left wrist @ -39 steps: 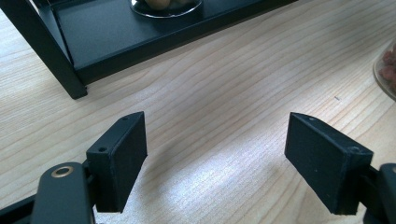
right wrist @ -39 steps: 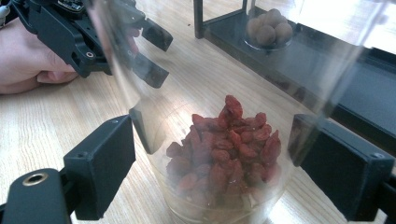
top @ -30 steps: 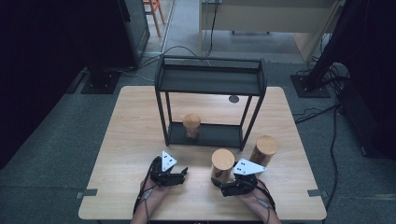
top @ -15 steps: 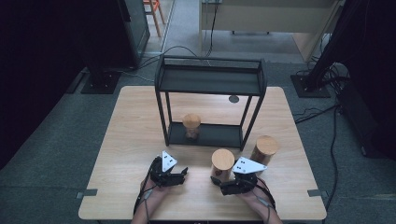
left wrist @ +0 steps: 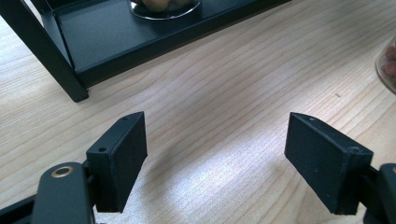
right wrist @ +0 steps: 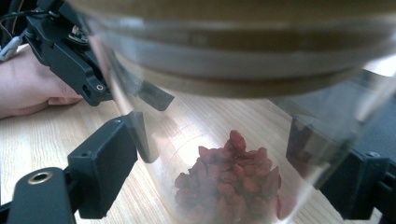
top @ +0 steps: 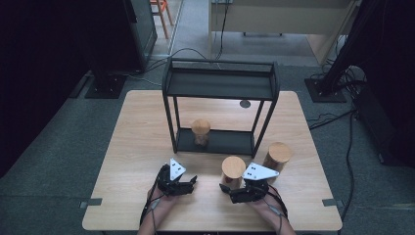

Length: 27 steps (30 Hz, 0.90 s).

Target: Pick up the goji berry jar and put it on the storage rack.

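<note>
My right gripper (top: 231, 187) is open, its two jaws standing on either side of a glass jar (top: 233, 170) with a wooden lid. In the right gripper view that jar (right wrist: 233, 186) holds red dried berries and sits between the jaws (right wrist: 219, 154); I cannot tell if the pads touch the glass. My left gripper (top: 190, 181) rests open on the table with nothing between its jaws (left wrist: 215, 140). A second lidded jar (top: 277, 155) stands to the right. A third jar (top: 200, 130) stands on the lower level of a black metal shelf (top: 220, 85).
The shelf's lower tray (left wrist: 140, 32) and front left leg lie just ahead of the left gripper. The edge of a jar (left wrist: 387, 65) shows at the right of that view. The person's hand (right wrist: 28, 93) holds the left gripper (right wrist: 70, 51). Cables and dark stands surround the table (top: 137, 147).
</note>
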{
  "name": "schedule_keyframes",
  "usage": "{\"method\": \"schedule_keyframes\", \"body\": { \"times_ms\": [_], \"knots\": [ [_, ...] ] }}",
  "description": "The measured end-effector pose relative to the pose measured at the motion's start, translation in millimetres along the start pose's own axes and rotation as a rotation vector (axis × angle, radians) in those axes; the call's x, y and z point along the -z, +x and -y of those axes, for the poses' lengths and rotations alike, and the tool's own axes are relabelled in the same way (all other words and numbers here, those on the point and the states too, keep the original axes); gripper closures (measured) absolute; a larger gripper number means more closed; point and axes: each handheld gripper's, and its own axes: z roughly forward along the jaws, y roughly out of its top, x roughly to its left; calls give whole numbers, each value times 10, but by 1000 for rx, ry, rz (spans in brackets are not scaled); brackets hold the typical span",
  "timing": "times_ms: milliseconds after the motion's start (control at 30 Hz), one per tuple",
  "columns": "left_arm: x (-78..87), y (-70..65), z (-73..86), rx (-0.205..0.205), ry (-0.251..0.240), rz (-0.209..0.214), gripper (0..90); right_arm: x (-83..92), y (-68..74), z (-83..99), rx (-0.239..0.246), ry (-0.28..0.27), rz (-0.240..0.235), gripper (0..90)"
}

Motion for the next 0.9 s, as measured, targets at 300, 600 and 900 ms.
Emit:
{"method": "schedule_keyframes", "body": {
  "times_ms": [300,600,900],
  "knots": [
    [-2,0,-1,-2,3,1,215,39,25,-59,23,-2,23,152],
    [0,-6,0,-10,0,-1,214,58,51,-99,39,6,50,197],
    [-2,-4,-2,-11,3,2,214,73,34,-97,43,4,56,250]
  ]
}}
